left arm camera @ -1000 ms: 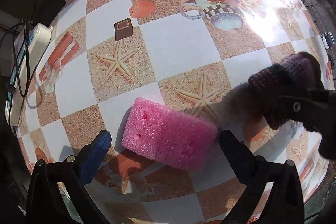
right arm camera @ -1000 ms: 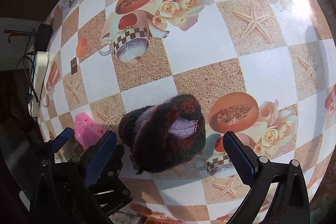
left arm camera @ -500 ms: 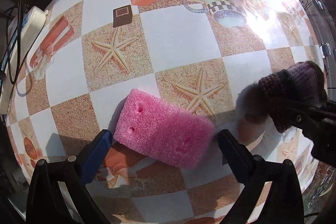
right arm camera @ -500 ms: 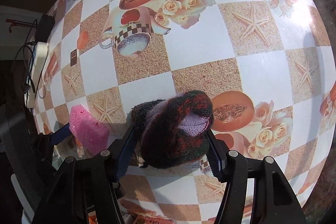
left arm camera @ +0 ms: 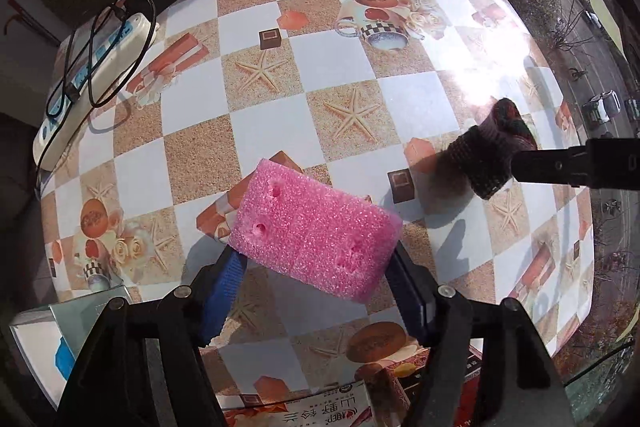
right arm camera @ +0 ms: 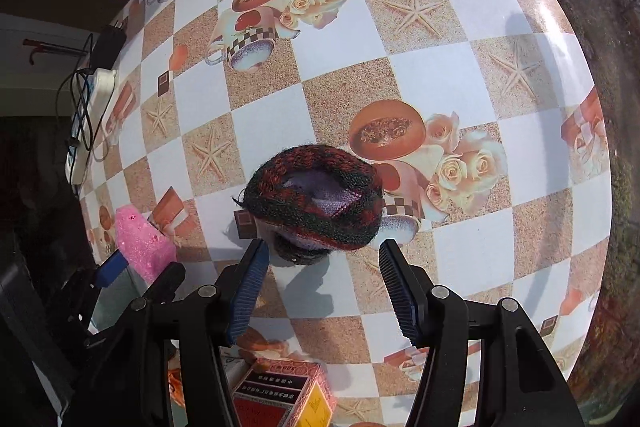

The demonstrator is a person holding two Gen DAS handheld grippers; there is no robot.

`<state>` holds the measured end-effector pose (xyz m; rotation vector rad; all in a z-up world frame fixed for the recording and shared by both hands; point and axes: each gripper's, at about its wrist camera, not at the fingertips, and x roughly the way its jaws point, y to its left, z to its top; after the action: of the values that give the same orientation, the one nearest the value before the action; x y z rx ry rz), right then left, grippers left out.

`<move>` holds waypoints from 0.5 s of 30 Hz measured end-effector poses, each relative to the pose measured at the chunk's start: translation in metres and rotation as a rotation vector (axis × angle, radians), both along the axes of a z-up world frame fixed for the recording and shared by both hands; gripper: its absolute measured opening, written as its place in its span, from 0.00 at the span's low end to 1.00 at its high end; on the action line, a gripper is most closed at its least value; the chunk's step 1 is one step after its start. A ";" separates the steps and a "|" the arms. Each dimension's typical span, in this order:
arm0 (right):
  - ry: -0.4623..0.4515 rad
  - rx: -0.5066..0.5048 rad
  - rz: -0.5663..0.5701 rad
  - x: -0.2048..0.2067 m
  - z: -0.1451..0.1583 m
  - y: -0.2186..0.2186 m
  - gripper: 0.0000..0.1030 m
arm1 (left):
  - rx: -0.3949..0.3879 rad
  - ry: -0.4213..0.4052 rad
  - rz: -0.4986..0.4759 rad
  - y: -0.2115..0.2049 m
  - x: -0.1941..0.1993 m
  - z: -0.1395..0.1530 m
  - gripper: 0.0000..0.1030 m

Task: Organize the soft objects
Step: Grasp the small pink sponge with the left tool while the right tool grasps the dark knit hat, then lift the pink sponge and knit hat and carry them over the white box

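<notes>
1. Close to the left wrist lens, the left gripper [left arm camera: 314, 279] clamps the pink foam block [left arm camera: 314, 227] by its two ends, lifted above the checkered tablecloth [left arm camera: 416, 103], with its shadow falling on the cloth beneath.
2. Nearest the right wrist lens, the right gripper [right arm camera: 322, 277] pinches the lower, bunched part of the dark knitted hat [right arm camera: 314, 197]; its ribbed pads sit narrow, and the hat's red-and-green rim with a lilac lining bulges out beyond them.
3. Only the right view shows a red and yellow carton [right arm camera: 282, 395] below that gripper; only the left view shows printed packaging [left arm camera: 320, 415] and a glass edge [left arm camera: 80, 311] at the near table border.
4. Each camera catches the other tool: the left view sees the hat [left arm camera: 490, 157] from the side in a black finger entering from the right, while the right view sees the foam [right arm camera: 142, 245] at far left, beside a blue pad.
5. Farther off, a white power strip [left arm camera: 92, 75] with black cables lies at the table's left edge.
6. Beyond the far rim, the left view alone shows a street with cars [left arm camera: 604, 105].
</notes>
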<state>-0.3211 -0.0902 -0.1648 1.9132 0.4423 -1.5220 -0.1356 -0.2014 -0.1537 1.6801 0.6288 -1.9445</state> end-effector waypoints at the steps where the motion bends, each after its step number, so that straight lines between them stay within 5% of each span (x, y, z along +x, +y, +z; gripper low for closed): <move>1: 0.008 -0.009 0.008 0.003 0.006 0.002 0.57 | -0.006 0.007 -0.004 0.007 0.006 0.006 0.71; 3: 0.022 -0.017 0.036 0.008 0.016 -0.001 0.40 | -0.023 0.014 -0.009 0.022 0.018 0.019 0.71; 8: 0.050 0.004 0.031 0.015 0.015 0.004 0.42 | -0.042 0.029 -0.003 0.039 0.050 0.044 0.71; 10: 0.093 0.026 0.024 0.010 0.011 0.004 0.57 | -0.054 0.036 -0.001 0.042 0.063 0.054 0.71; 11: 0.124 0.042 0.026 0.006 0.008 0.003 0.81 | -0.062 0.036 0.000 0.043 0.068 0.058 0.71; 12: 0.156 0.057 0.027 0.003 0.005 0.003 0.89 | -0.070 0.034 0.001 0.044 0.073 0.062 0.72; 15: 0.174 0.129 0.047 -0.004 -0.017 -0.002 0.89 | -0.091 0.027 0.012 0.047 0.088 0.070 0.71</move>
<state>-0.3256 -0.0918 -0.1821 1.8596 0.6727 -1.6714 -0.0480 -0.1546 -0.0841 1.5935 0.5508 -1.9602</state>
